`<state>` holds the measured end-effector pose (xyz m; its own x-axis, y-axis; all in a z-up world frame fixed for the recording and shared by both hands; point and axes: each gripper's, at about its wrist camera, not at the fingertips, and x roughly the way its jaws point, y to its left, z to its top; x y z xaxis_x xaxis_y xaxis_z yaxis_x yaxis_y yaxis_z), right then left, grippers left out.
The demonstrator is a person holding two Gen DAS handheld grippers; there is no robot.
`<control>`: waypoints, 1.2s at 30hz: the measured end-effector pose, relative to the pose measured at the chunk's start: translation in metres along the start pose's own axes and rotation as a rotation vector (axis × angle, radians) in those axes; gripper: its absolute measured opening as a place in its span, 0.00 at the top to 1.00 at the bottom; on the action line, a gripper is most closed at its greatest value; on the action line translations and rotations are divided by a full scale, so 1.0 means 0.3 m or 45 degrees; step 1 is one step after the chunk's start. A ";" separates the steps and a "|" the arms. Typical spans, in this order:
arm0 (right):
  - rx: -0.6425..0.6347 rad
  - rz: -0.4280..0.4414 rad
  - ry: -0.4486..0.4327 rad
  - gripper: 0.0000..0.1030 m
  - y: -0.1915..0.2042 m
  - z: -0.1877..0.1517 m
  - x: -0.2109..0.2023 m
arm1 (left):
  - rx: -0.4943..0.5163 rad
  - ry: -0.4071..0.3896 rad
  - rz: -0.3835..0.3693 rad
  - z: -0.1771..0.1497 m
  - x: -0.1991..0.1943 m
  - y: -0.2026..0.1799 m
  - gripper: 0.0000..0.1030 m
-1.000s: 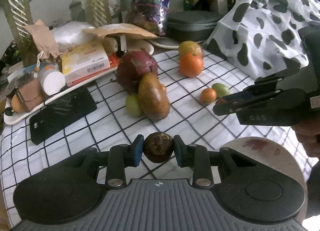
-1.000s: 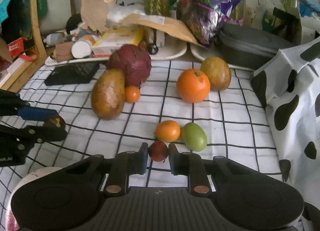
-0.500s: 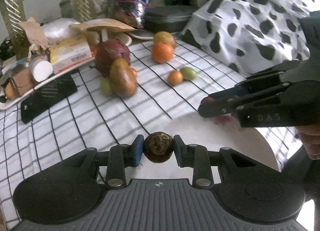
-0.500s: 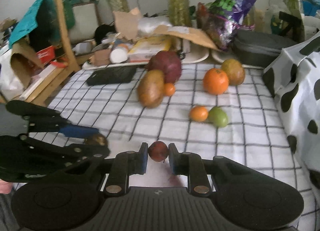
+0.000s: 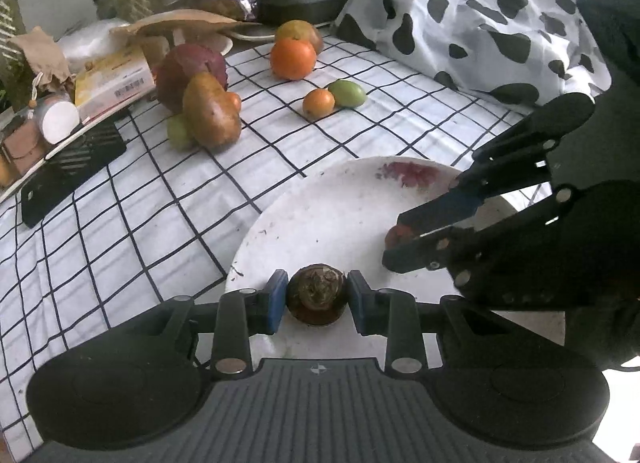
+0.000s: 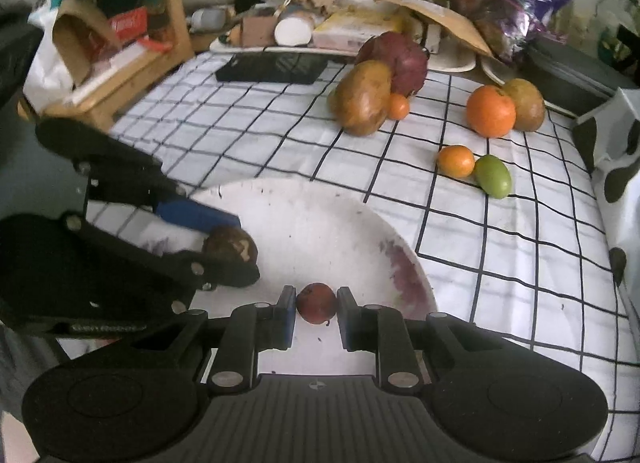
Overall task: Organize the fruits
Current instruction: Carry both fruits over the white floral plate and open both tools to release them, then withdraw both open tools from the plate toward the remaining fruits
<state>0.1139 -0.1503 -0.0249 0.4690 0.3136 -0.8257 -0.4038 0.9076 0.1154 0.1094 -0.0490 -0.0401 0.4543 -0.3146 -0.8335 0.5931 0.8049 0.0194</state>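
My left gripper [image 5: 317, 297] is shut on a dark brown round fruit [image 5: 317, 294], held low over the near rim of a white stained plate [image 5: 320, 215]. The brown fruit also shows in the right wrist view [image 6: 230, 245]. My right gripper [image 6: 316, 303] is shut on a small dark red fruit [image 6: 316, 303] over the same plate [image 6: 320, 231]; its red fruit [image 5: 396, 233] shows between the fingertips in the left wrist view. Both grippers sit close together over the plate.
On the checked cloth [image 6: 260, 135] lie a brown mango [image 6: 362, 97], a purple-red fruit [image 6: 396, 57], an orange [image 6: 490, 111], a small orange fruit [image 6: 456, 161] and a green one [image 6: 494, 176]. A black phone [image 6: 272, 67], a cluttered tray and a cow-print cloth [image 5: 480, 15] border the area.
Both grippers pulled back from the fruit group with their fruits and lowered over the white plate, which now fills the foreground.
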 end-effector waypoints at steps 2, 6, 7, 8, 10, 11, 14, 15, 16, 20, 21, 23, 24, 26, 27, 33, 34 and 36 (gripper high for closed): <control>-0.018 -0.006 -0.002 0.78 0.004 -0.001 0.000 | 0.025 0.002 0.001 0.000 0.002 -0.007 0.67; -0.029 -0.011 0.000 0.76 0.002 -0.001 -0.002 | 0.087 0.009 -0.006 0.000 0.002 -0.026 0.57; -0.034 -0.016 0.001 0.74 0.003 0.000 -0.002 | 0.098 0.011 0.003 -0.001 0.001 -0.030 0.56; -0.050 -0.028 0.000 0.70 0.006 -0.001 -0.005 | 0.107 0.012 0.009 -0.001 -0.001 -0.032 0.55; -0.067 -0.043 -0.001 0.63 0.007 -0.003 -0.010 | 0.121 0.011 0.026 -0.005 -0.008 -0.033 0.52; -0.069 -0.045 -0.004 0.59 0.005 -0.005 -0.016 | 0.126 0.008 0.037 -0.008 -0.013 -0.032 0.52; -0.068 -0.040 -0.022 0.55 0.003 -0.010 -0.036 | 0.125 -0.002 0.055 -0.015 -0.034 -0.027 0.47; -0.070 -0.039 -0.031 0.52 0.005 -0.013 -0.045 | 0.124 -0.010 0.055 -0.019 -0.044 -0.027 0.43; -0.071 -0.039 -0.042 0.50 0.007 -0.015 -0.055 | 0.123 -0.018 0.059 -0.023 -0.054 -0.027 0.42; -0.059 -0.046 -0.100 0.25 0.014 -0.032 -0.109 | 0.123 -0.038 0.076 -0.044 -0.094 -0.033 0.41; -0.056 -0.051 -0.117 0.19 0.016 -0.038 -0.123 | 0.119 -0.038 0.076 -0.050 -0.102 -0.034 0.40; -0.048 -0.064 -0.140 0.09 0.018 -0.049 -0.147 | 0.113 -0.040 0.079 -0.063 -0.116 -0.037 0.40; -0.042 -0.081 -0.149 0.04 0.018 -0.056 -0.157 | 0.111 -0.040 0.088 -0.071 -0.125 -0.040 0.39; -0.034 -0.113 -0.156 0.03 0.020 -0.069 -0.172 | 0.112 -0.047 0.105 -0.085 -0.140 -0.048 0.35; -0.030 -0.123 -0.156 0.02 0.021 -0.075 -0.177 | 0.111 -0.052 0.110 -0.091 -0.148 -0.051 0.33; -0.006 -0.188 -0.148 0.00 0.033 -0.121 -0.202 | 0.083 -0.085 0.113 -0.121 -0.192 -0.068 0.32; -0.004 -0.194 -0.147 0.00 0.034 -0.128 -0.207 | 0.078 -0.089 0.115 -0.126 -0.198 -0.071 0.32; 0.000 -0.205 -0.145 0.00 0.039 -0.136 -0.209 | 0.068 -0.099 0.118 -0.129 -0.207 -0.075 0.32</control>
<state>0.0477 -0.1707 0.0056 0.6131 0.1940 -0.7658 -0.3167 0.9484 -0.0133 0.0420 -0.0280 -0.0102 0.5576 -0.2801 -0.7814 0.5797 0.8051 0.1251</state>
